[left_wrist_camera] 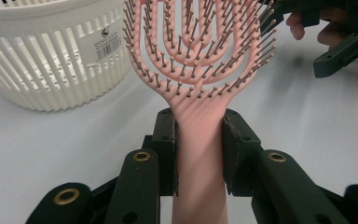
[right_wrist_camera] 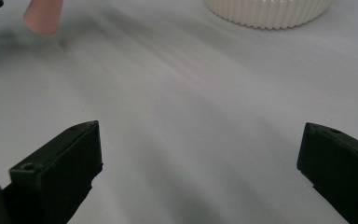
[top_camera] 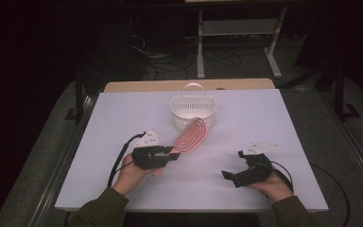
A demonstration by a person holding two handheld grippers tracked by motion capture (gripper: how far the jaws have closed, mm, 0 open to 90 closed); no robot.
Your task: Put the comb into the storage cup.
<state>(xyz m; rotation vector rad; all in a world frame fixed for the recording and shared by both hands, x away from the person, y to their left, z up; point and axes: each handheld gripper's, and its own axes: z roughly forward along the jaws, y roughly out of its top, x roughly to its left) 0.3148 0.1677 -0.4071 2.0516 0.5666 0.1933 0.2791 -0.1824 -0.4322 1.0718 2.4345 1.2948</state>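
My left claw is pinching the pink hairbrush by its handle. In the left gripper view the two black jaws press on both sides of the handle, just under the wide part with the bristles. The bristles have small dark tips and point toward the camera. From the high view, the brush is held up above the white counter, and its round end reaches over the near rim of the white basket. I cannot tell if the brush touches the rim.

The basket sits on the counter past the middle, a bit to the far side. It has thin slits all around and a handle that stands up. In the left gripper view I see a small sticker on its wall.

My right claw is spread wide with nothing in it. It sits low over the counter on the right, well apart from the brush and the basket. In the right gripper view there is bare counter between its jaws, and the tip of the pink handle shows far off at the top left.
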